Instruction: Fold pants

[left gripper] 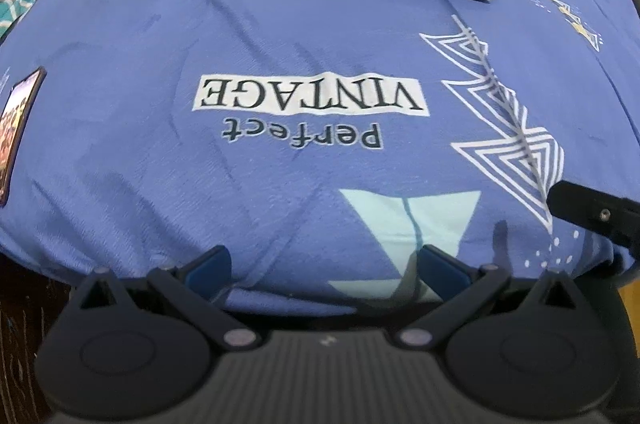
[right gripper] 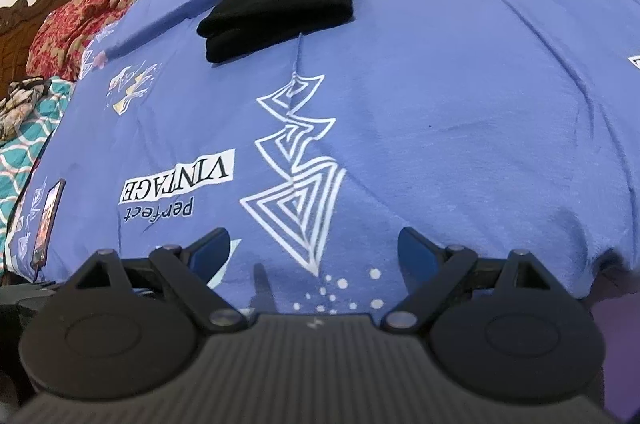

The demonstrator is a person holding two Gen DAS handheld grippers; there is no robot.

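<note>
Both grippers fill the bottom of their views, nearest the camera. Left gripper (left gripper: pixel 324 260) has its blue-padded jaws spread wide and holds nothing. Right gripper (right gripper: pixel 314 250) is likewise spread and empty. Both hover at the near edge of the bed.

Largest in view is a blue bedsheet (right gripper: pixel 460 111), printed with white triangle patterns and the words "Perfect Vintage". It covers nearly the whole surface and shows soft creases. Beyond it, at the far left, lies a red floral blanket (right gripper: pixel 80 19), with a teal patterned cloth (right gripper: pixel 24 151) nearer along the left.

Black pants (right gripper: pixel 280 3) rest on the sheet toward the far side, well apart from both grippers. They appear already folded into a compact stack with layered edges on the near left side, so the task looks close to finished.

Smallest is a phone (right gripper: pixel 48 220), lying flat near the sheet's left edge.

Risks, as a judgement: reaching back for the pants could catch only the top layer and pull the stack open. A low sweep across the creased sheet could snag it and drag the stack. A leftward move could nudge the phone toward the edge.

Open room is wide between grippers and pants, and to the right of the stack.
</note>
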